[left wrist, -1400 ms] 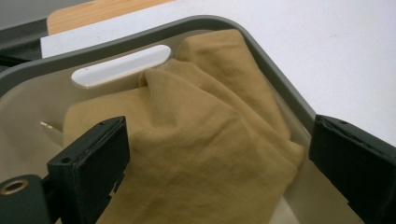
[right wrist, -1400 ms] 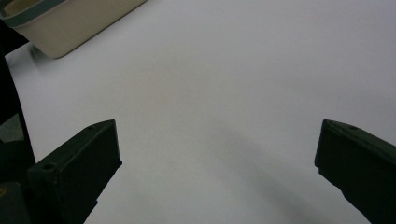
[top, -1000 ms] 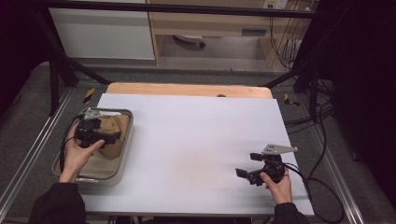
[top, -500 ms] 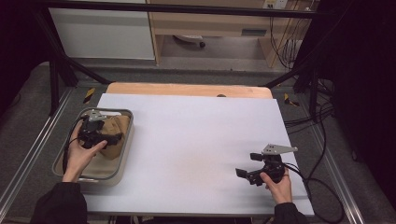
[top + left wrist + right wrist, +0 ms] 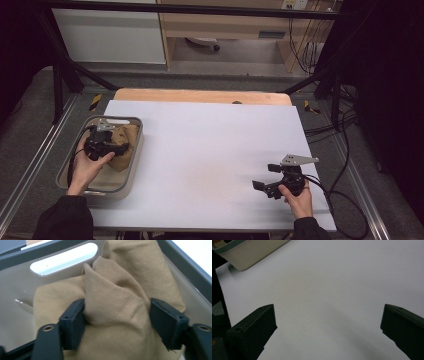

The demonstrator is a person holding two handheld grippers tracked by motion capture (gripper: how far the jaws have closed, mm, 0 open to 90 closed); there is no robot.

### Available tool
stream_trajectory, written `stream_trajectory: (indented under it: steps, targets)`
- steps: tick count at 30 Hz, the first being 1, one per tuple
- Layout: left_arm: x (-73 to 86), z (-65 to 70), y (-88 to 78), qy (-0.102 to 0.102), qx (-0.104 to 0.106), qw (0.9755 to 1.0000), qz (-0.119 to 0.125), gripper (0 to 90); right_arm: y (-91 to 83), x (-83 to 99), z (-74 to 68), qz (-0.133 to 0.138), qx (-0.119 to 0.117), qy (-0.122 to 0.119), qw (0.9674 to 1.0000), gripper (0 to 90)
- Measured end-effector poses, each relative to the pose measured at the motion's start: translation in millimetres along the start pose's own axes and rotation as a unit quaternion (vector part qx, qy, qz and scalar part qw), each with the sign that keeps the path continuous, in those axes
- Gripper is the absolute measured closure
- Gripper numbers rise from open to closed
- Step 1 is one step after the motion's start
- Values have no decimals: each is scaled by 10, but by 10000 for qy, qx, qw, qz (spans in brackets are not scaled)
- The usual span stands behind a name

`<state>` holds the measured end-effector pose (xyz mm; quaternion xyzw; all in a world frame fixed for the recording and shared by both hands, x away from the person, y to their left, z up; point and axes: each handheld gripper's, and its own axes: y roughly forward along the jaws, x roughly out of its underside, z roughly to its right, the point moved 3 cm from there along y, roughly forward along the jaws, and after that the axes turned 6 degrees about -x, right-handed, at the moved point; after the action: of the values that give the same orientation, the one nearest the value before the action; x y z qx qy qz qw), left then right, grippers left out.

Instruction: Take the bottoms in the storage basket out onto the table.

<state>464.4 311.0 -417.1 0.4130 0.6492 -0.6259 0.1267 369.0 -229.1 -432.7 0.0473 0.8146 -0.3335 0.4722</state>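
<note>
Your left gripper has dipped into the bin, jaws just closing, pinching tan cloth; right gripper spread wide.

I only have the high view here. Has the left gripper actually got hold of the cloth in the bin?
Observer: In the left gripper view, the left gripper has just been closing its jaws. A raised fold of the cloth sits between them, and both pads touch it.
Operator: What else is in the bin?
Observer: Beside the cloth I see bare bin floor and a handle slot in the wall.
Operator: And the right gripper?
Observer: In the right gripper view, the right gripper has its jaws wide apart over the bare table, with nothing between them.
</note>
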Motion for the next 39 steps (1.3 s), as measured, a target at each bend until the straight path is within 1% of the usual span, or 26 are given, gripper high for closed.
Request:
stream_trajectory:
  steps: [1,2,8,11,15,28,32,39]
  targets:
    - [3,-1,0,2,-17,10000,-10,362,2,0,0,1,0,5,10000,6]
    - [6,-2,0,1,-27,10000,-23,362,2,0,0,1,0,5,10000,6]
    - [13,0,-4,47,-64,9999,-101,452,-1,0,-1,0,-6,-1,10000,7]
    - [15,-5,-10,21,-62,9999,-137,491,2,0,-2,2,-10,3,10000,7]
    - [17,-7,-20,33,-81,9998,-171,571,1,1,-2,-2,-17,-7,10000,7]
    - [14,-11,-48,32,-111,9997,-233,676,1,1,-2,-10,-18,-6,10000,7]
    - [9,-16,-61,-5,-115,9996,-240,693,0,1,-1,-9,-14,-10,10000,7]
    - [-4,-5,-97,-7,-146,9996,-259,714,-1,0,-3,-5,-20,-7,10000,7]
